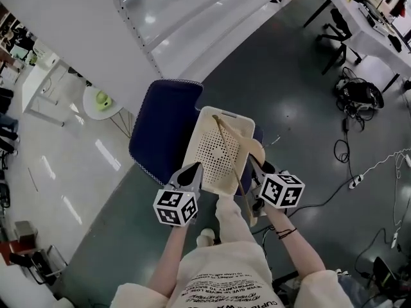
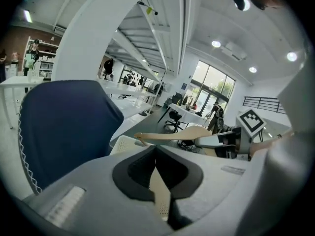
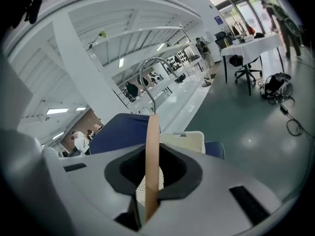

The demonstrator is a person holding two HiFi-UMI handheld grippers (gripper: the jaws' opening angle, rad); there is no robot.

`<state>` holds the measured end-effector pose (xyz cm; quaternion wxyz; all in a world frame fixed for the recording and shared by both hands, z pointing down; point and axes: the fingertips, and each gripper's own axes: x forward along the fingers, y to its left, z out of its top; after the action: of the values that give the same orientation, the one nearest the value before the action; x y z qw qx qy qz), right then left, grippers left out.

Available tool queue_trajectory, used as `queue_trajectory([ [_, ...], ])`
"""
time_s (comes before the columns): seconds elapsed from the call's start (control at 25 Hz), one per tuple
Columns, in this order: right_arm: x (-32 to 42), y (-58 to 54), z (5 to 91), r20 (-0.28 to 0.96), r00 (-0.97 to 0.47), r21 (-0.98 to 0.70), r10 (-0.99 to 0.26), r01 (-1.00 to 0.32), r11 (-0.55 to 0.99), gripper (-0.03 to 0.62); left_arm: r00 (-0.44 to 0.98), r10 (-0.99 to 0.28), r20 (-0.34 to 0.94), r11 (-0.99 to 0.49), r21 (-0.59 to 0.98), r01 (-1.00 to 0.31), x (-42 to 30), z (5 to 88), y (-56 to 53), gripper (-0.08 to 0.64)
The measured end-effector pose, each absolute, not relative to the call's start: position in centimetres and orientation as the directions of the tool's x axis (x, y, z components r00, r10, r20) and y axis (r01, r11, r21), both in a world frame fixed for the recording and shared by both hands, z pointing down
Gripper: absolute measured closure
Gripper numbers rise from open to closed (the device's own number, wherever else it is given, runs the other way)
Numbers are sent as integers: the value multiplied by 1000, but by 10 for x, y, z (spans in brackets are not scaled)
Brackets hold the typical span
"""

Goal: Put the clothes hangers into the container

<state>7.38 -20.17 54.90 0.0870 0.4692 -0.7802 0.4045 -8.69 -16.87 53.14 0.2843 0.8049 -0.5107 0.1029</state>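
With the right gripper [image 1: 255, 165] jaws clamped on a wooden hanger [image 1: 248, 147] over the cream container [image 1: 226, 113] on a blue chair [image 1: 164, 127], and the left gripper [image 1: 190, 172] jaws closed on nothing, the drop-off step seems in hand, next calling for lowering and release inside.

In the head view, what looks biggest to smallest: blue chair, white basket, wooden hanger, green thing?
1. blue chair
2. white basket
3. wooden hanger, long but thin
4. green thing, though farther away
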Motion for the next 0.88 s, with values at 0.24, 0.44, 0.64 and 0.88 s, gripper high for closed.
queue_trajectory([
  [0.24,63,-221,605,558,-572,-584,-601,-785,205,538,434,-726,534,-252,380,-890,-81,579,-182,538],
  [0.44,56,-226,640,574,-590,-624,-568,-764,162,538,427,-699,574,-216,400,-891,-75,612,-190,538],
  [0.64,49,-232,667,595,-615,-627,-518,-758,180,538,423,-679,600,-182,420,-889,-66,637,-195,538],
  [0.88,43,-238,684,597,-612,-635,-519,-756,162,538,421,-660,622,-153,438,-886,-60,658,-197,538],
])
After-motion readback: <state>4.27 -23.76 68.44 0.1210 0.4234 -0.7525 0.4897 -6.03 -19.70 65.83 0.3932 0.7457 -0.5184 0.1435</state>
